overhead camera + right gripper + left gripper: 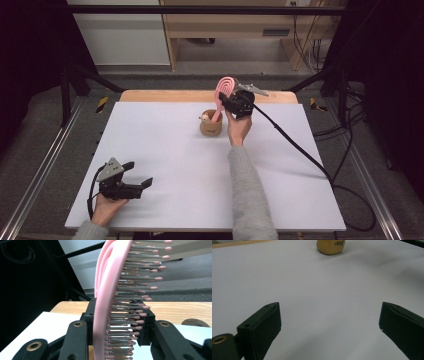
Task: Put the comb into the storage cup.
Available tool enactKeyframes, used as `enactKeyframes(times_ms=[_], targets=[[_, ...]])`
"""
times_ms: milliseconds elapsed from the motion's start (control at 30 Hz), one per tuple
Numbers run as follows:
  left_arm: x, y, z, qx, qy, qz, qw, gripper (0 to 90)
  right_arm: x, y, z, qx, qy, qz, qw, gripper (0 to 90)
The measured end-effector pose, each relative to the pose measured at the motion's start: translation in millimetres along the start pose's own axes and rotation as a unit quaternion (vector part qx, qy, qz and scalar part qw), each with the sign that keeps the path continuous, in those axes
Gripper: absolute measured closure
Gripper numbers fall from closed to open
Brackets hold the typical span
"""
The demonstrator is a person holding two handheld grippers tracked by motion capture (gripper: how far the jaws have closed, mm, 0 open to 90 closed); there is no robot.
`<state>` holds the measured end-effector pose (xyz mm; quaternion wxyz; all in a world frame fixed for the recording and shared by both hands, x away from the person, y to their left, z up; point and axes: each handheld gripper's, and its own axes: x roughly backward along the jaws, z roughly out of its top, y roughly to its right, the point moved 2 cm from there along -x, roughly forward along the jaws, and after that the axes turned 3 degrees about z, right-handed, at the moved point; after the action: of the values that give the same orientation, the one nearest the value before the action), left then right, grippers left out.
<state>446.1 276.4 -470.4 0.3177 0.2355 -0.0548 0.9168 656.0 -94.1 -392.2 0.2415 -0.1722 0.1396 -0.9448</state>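
A pink hairbrush (pixel 226 87) with rows of pink-tipped bristles stands nearly upright, its handle end reaching down into a tan cup (pixel 211 127) at the table's far middle. My right gripper (pixel 229 102) is shut on the hairbrush (pixel 110 290) just above the cup, its jaws pressing on the head from both sides. A small pale object (pixel 204 118) pokes out at the cup's left rim. My left gripper (pixel 141 172) rests low at the front left, open with nothing between its fingers (pixel 262 325). The tan cup (pixel 330 247) lies well ahead of it.
A white sheet (pixel 165 150) covers the table, with a wooden strip (pixel 150 95) along the far edge. The right gripper's black cable (pixel 300 150) trails across the right side and off the table. Metal rails run down both sides.
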Motion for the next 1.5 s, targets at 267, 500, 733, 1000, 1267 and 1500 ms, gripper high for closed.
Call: enactKeyframes(times_ms=[267, 500, 733, 1000, 1267, 1500], targets=[[0.2, -0.1, 0.1, 0.0, 0.0, 0.0, 1.0, 4.2, -0.4, 1.1, 0.2, 0.002, -0.002, -0.006, 1.0, 61.9], [0.0, 0.0, 0.0, 0.0, -0.001, 0.0, 1.0, 4.2, -0.1, 2.4, 0.4, 0.013, -0.003, -0.012, 0.9998, 60.8], [0.1, -0.1, 0.1, 0.0, -0.001, 0.0, 1.0, 4.3, 0.0, 4.1, -0.4, 0.031, -0.01, -0.02, 0.9993, 59.1], [0.0, -0.2, 0.1, 0.0, -0.001, 0.0, 1.0, 4.2, 0.3, 6.1, -0.1, 0.04, -0.019, -0.026, 0.9987, 53.1], [0.1, -0.1, 0.2, 0.0, -0.001, 0.0, 1.0, 4.2, 0.9, 8.2, 0.5, 0.05, -0.03, -0.031, 0.9978, 44.3], [0.1, -0.6, 0.1, 0.001, -0.001, 0.001, 1.0, 4.2, 5.7, 12.3, 0.3, 0.042, -0.027, -0.015, 0.9987, 33.2]])
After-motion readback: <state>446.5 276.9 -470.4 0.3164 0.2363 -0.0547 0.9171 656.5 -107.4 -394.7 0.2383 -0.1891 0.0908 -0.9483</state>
